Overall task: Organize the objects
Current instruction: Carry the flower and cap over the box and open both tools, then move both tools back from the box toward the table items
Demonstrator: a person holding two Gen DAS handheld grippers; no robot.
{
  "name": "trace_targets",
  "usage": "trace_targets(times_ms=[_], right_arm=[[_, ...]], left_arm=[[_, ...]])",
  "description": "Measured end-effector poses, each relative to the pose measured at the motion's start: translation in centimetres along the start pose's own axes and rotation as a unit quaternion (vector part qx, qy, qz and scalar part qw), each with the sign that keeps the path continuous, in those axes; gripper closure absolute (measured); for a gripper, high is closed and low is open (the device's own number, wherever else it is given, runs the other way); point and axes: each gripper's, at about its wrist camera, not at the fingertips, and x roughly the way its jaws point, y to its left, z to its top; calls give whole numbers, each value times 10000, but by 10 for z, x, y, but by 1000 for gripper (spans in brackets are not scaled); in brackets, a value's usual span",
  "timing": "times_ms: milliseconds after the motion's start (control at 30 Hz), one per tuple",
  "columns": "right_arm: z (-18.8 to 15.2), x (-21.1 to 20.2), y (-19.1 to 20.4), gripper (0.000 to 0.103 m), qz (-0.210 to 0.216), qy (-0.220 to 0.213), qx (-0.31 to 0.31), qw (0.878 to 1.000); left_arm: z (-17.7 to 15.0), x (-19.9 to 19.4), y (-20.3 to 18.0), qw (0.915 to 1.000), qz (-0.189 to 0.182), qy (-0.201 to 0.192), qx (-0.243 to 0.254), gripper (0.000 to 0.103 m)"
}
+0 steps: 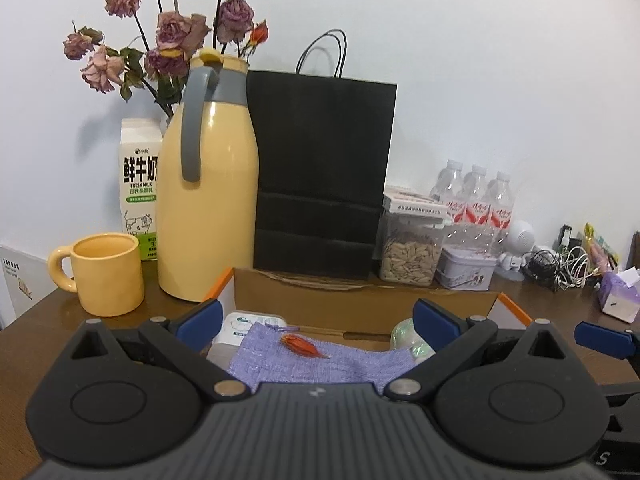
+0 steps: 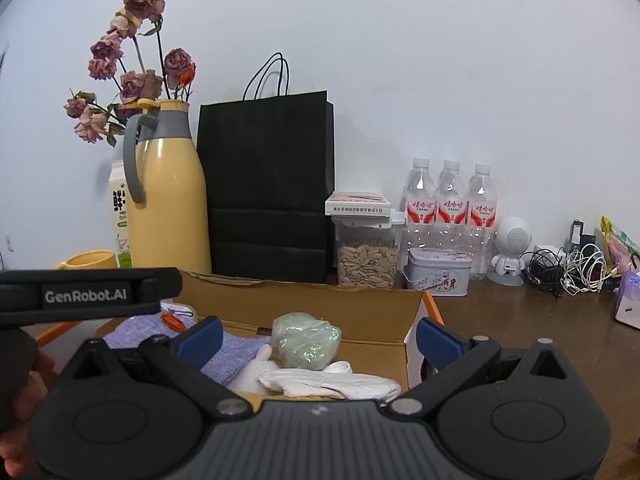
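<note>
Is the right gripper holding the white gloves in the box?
No, the right gripper stands wide open above the white gloves, which lie loose in the box.

Premises: a domestic room, most likely a living or study corner of a home. A brown wood-grain table stands against a plain white wall. Household items line the wall: a vase of dried roses, a fresh milk carton, a yellow thermos jug with matching mug, a black paper shopping bag, a clear canister of seeds, three bottled waters, a small tin, a white robot-shaped speaker, tangled charging cables and a tissue pack. An open cardboard box holds assorted soft goods.
</note>
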Motion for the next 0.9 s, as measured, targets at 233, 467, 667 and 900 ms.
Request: trace_targets(times_ms=[233, 467, 667, 900], right_arm=[[-1, -20, 0, 0, 100, -168, -173, 9997], [-6, -41, 3, 0, 297, -245, -448, 9983], [-17, -59, 1, 0, 305, -208, -520, 9980], [-38, -71, -8, 0, 284, 188, -542, 9979]], left_arm=[[-6, -19, 11, 9999, 91, -76, 83, 0], [-12, -50, 25, 9997, 181, -134, 95, 0], [-33, -70, 29, 9994, 197, -39, 287, 0], [-50, -82, 33, 9984, 36, 339, 450, 0]])
